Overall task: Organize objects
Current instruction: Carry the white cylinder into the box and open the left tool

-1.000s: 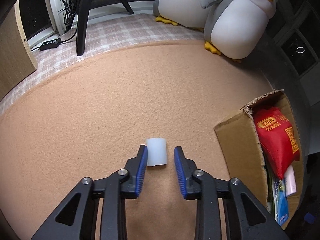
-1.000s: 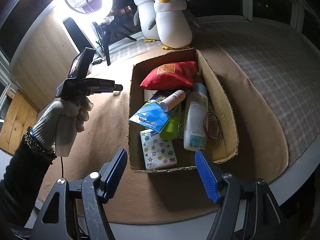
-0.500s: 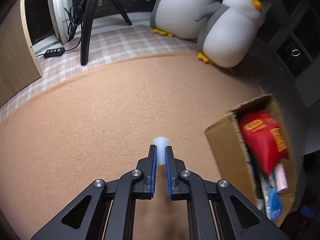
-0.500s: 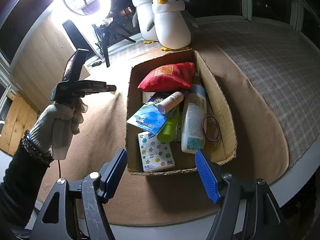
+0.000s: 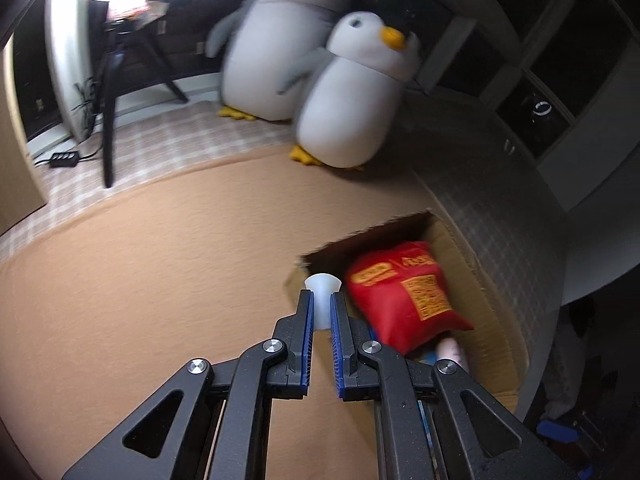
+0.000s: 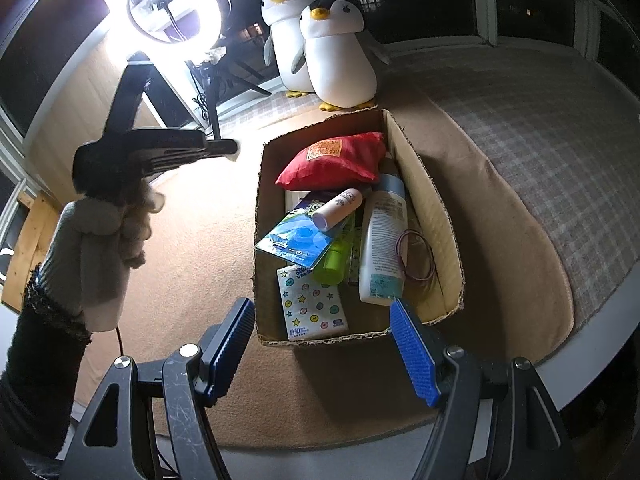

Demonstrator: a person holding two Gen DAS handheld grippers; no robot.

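Observation:
My left gripper is shut on a small white tube-shaped piece, squeezed flat between the blue pads and lifted above the tan mat. It hangs near the far left corner of the cardboard box. From the right wrist view, the left gripper is held by a gloved hand left of the box, with the white piece at its tip. My right gripper stands open over the box's near edge, nothing between its fingers.
The box holds a red pouch, a white lotion bottle, a small white tube, a blue packet, a green bottle, a tissue pack and hair ties. Two plush penguins and a ring light stand behind.
The left gripper closed on the white piece, lifted it off the mat and carried it right, toward the box's corner. The right gripper stayed put.

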